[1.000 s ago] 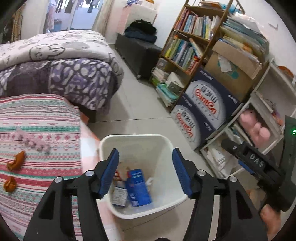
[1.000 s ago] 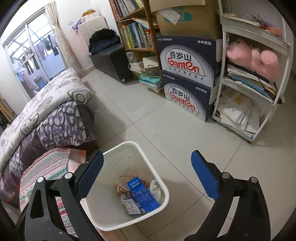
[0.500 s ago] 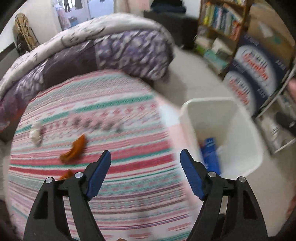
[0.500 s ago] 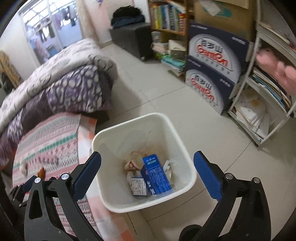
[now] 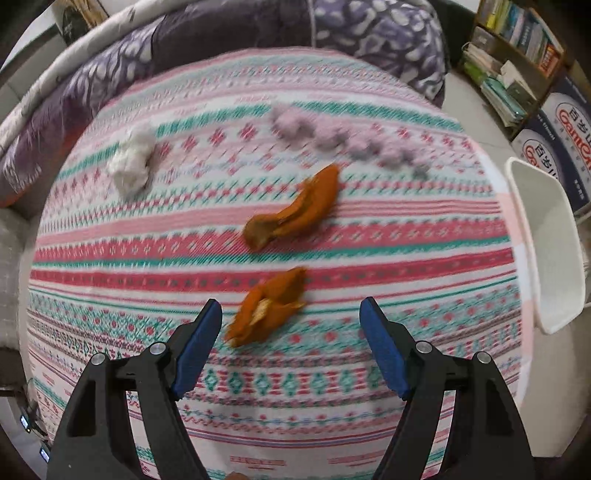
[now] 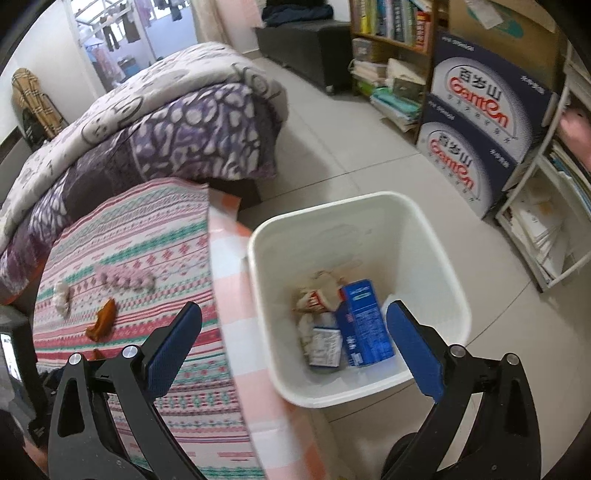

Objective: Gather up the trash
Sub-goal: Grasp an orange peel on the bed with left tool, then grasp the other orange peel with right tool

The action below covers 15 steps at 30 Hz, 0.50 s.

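Two orange peels lie on the striped cloth: one [image 5: 266, 307] just ahead of my open left gripper [image 5: 291, 347], nearer its left finger, the other [image 5: 295, 208] farther off. A crumpled white tissue [image 5: 132, 162] and a pinkish-grey knobbly strip [image 5: 347, 142] lie beyond. The white bin [image 6: 354, 288] stands on the floor by the table, with a blue carton [image 6: 364, 321] and wrappers inside. My right gripper [image 6: 295, 350] is open and empty above the bin's near rim. The peel [image 6: 102, 319] and tissue [image 6: 62, 295] also show in the right wrist view.
The striped cloth [image 5: 369, 266] covers a low round table. A purple quilted bed [image 6: 166, 122] lies behind it. Stacked water cartons [image 6: 480, 122], a bookshelf [image 6: 391, 33] and a white rack [image 6: 546, 221] stand right of the bin. The bin's rim [image 5: 532, 251] shows at the left view's right edge.
My left gripper has swung from over the bin to over the table, close to the near peel. My right gripper has shifted left and lower toward the bin. Both stay open.
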Motion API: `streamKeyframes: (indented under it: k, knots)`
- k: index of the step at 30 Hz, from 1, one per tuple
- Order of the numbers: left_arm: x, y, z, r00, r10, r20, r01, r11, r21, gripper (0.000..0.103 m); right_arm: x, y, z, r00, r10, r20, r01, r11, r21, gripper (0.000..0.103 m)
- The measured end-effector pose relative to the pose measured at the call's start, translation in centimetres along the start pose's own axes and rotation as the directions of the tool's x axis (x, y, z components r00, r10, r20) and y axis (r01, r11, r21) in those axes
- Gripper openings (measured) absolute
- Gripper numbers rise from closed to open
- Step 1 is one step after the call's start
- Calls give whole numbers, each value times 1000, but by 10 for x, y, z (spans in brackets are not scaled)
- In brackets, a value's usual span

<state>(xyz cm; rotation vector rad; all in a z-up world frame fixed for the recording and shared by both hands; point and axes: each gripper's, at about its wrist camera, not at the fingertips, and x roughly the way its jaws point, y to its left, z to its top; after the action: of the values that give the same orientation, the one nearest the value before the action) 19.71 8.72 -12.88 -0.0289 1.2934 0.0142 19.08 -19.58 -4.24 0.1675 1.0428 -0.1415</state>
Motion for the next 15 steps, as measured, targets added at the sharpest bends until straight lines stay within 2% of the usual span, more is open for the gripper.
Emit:
streamKeyframes:
  k: [3, 4, 7, 13, 15]
  knots:
    - [7, 10, -8, 1000, -8, -9, 8, 1000, 12, 51, 6, 13, -3, 1000, 11, -18, -11, 1000, -10, 96]
    - [8, 12, -11, 1000, -2, -10, 2, 1000, 18, 39, 9, 18, -4, 1000, 15, -25, -15, 1000, -12, 96]
    - [7, 22, -20, 1000, -10, 20, 9, 1000, 22, 25, 17, 32, -8, 998, 27, -49, -28, 999, -16, 96]
    - [-6, 65, -28, 997, -12, 74, 17, 997, -72, 21, 45, 59, -19, 987, 86, -133, -83, 996, 33, 96]
    - [-18, 84, -30, 995, -13, 104, 27, 991, -134, 21, 55, 72, -24, 982, 105, -159, -97, 994, 54, 96]
